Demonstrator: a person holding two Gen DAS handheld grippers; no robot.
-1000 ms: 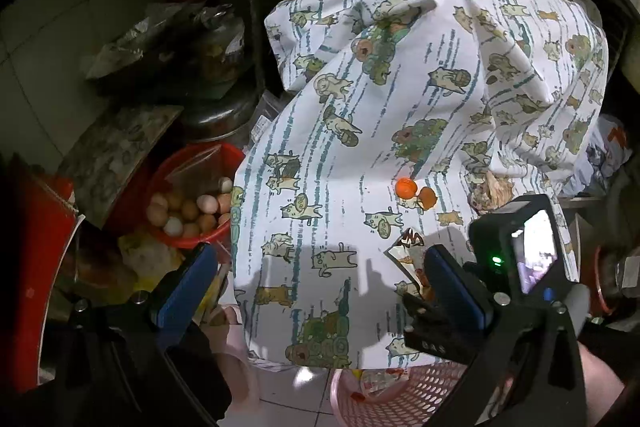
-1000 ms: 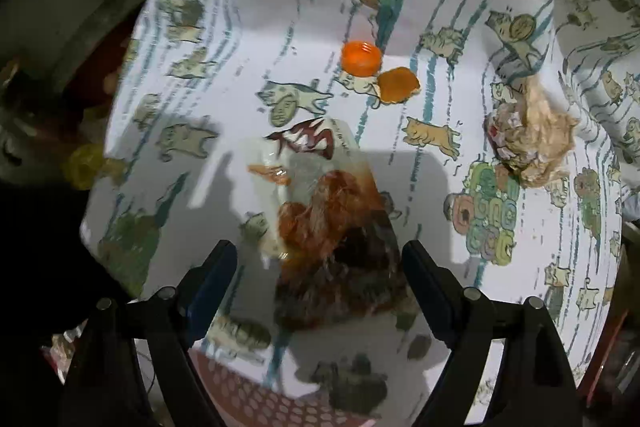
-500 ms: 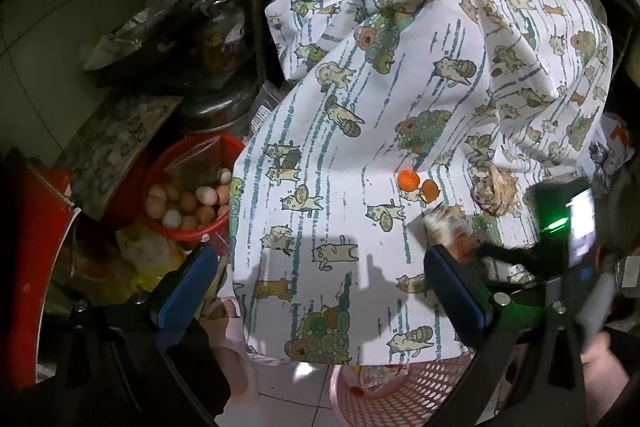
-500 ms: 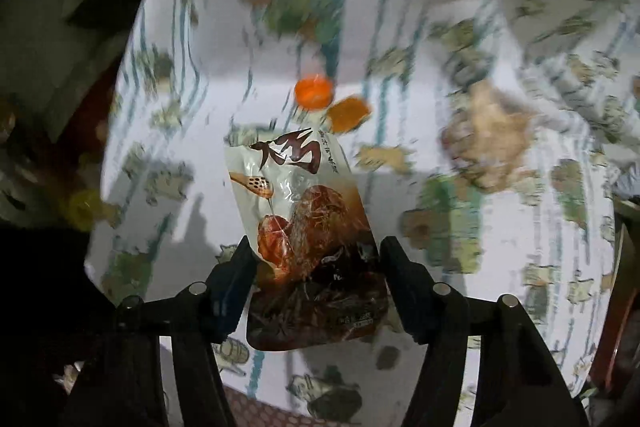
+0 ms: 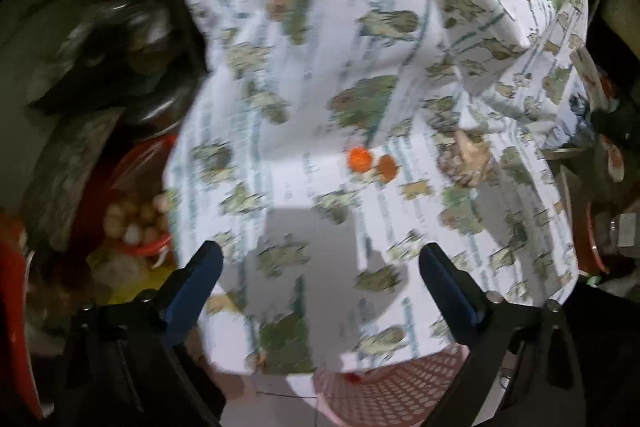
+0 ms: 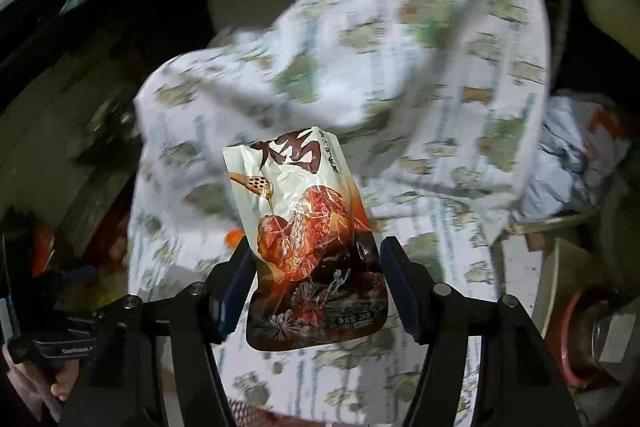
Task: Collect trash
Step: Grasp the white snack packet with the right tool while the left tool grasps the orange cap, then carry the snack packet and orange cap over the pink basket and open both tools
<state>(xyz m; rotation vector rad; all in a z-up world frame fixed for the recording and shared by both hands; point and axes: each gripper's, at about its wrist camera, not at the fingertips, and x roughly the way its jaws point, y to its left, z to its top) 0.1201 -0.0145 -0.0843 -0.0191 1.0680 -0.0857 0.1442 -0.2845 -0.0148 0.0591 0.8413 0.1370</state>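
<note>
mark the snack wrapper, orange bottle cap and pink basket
snack wrapper [image 6: 308, 239], right wrist view, middle of its printed front.
orange bottle cap [image 5: 359, 159], left wrist view, its top face.
pink basket [image 5: 384, 391], left wrist view, perforated wall.

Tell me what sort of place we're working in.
Probably a cramped home kitchen or storeroom: a red basin of eggs, a cartoon-print cloth over a table, and a pink mesh basket below.

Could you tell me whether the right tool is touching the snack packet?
Touching. The right wrist view shows the snack packet lifted clear of the cloth, with the right tool closed on its two side edges.
</note>
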